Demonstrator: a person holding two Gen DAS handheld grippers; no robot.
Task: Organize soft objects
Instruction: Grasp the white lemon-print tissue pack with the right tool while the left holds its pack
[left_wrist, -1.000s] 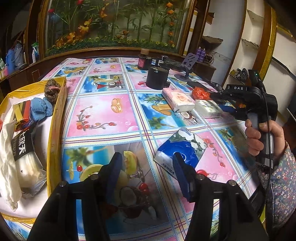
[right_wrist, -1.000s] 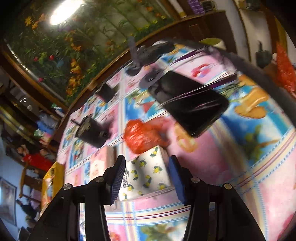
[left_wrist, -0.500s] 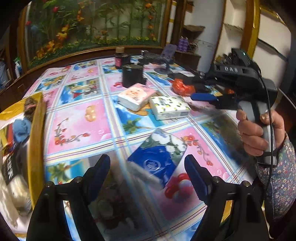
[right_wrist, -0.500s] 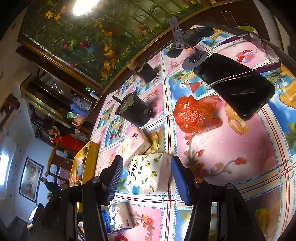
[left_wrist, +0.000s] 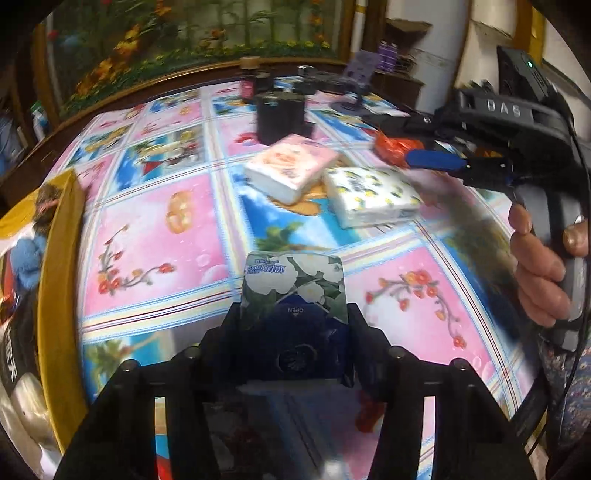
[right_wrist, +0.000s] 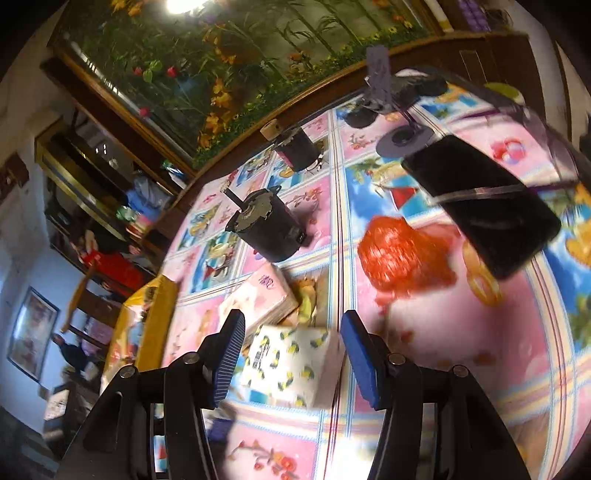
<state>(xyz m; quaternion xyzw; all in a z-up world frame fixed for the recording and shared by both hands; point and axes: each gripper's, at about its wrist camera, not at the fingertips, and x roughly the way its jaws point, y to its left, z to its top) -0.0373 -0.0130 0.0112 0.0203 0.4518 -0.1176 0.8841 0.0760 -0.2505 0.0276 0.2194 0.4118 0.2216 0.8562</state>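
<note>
The left hand-held gripper is closing on the blue floral tissue pack lying between its jaws on the near worktop; the soft pack could slip. The right hand-held gripper straddles the lemon-print tissue pack, unclenched. A pink tissue pack touches it; the yellow box waits left.

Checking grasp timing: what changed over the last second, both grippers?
The left gripper moved in over the blue tissue pack; its fingers spread, are now closing on it, and the pack fills the gap. The right gripper shifted, open fingers still straddling the lemon-print pack. The pink pack, red bag and yellow box stayed put.
</note>
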